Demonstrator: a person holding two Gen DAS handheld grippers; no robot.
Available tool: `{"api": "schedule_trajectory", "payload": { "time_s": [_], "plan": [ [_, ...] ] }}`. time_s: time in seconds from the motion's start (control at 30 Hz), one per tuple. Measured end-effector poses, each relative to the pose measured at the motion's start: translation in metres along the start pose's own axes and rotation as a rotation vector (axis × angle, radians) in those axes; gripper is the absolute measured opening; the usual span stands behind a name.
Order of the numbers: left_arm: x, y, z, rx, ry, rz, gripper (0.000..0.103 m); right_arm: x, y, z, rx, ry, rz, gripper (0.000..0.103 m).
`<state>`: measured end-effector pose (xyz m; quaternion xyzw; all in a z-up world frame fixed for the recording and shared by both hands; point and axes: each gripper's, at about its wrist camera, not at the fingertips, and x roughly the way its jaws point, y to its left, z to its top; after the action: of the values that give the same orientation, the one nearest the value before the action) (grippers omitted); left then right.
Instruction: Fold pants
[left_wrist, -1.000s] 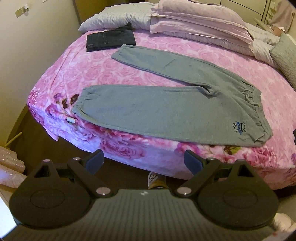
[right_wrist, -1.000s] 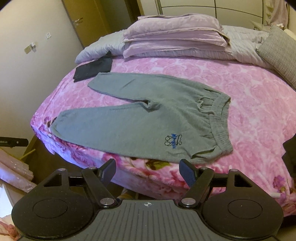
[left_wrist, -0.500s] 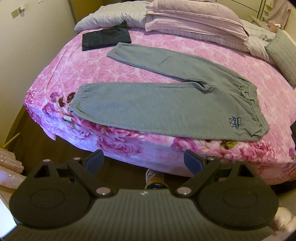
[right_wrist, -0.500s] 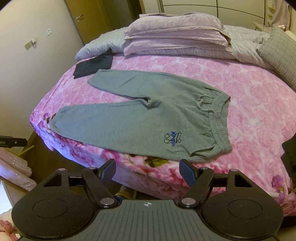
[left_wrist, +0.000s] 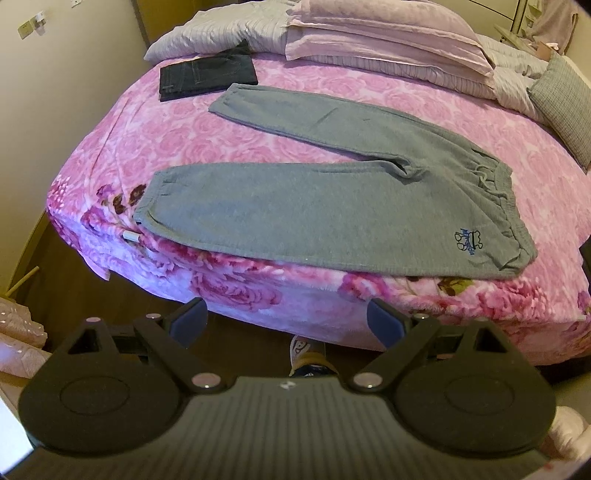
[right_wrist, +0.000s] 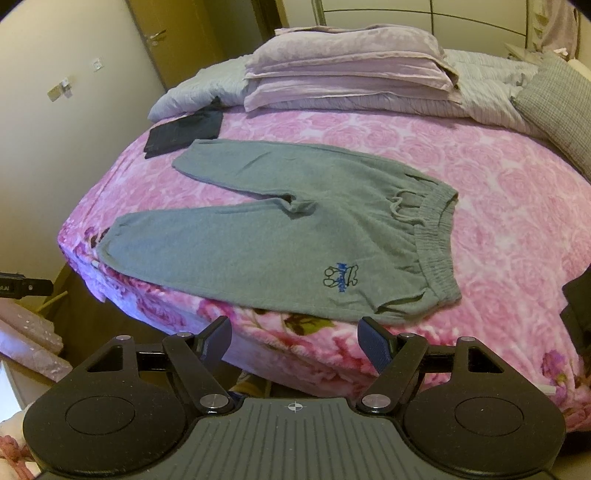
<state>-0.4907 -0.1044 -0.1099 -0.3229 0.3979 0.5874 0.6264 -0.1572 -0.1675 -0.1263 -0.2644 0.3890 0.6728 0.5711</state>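
Grey pants (left_wrist: 332, 206) lie flat and unfolded on the pink bed (left_wrist: 480, 122), legs spread to the left, waistband to the right, near the near edge. The left gripper (left_wrist: 288, 319) and right gripper (right_wrist: 295, 338) hover before the bed, jaws wide apart, holding nothing.

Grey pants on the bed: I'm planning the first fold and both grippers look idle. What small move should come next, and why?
Probably bring the left gripper forward to the near cuff. The grey pants lie flat and unfolded on the pink bedspread, legs spread apart, and both the left gripper and the right gripper are open, empty and short of the bed edge. Gripping that cuff would let the near leg fold onto the far one.
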Motion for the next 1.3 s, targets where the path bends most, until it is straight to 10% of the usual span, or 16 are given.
{"api": "schedule_trajectory", "payload": {
  "time_s": [0.5,1.3],
  "plan": [
    [0.105,0.007,0.091,0.102,-0.002,-0.051,0.091,0.076,-0.041,0.06,0.099,0.077,-0.103,0.072],
    [0.487,-0.047,0.433,0.712,-0.127,-0.323,0.079,0.379,-0.182,0.287,0.04,0.151,-0.32,0.072]
  ]
}}
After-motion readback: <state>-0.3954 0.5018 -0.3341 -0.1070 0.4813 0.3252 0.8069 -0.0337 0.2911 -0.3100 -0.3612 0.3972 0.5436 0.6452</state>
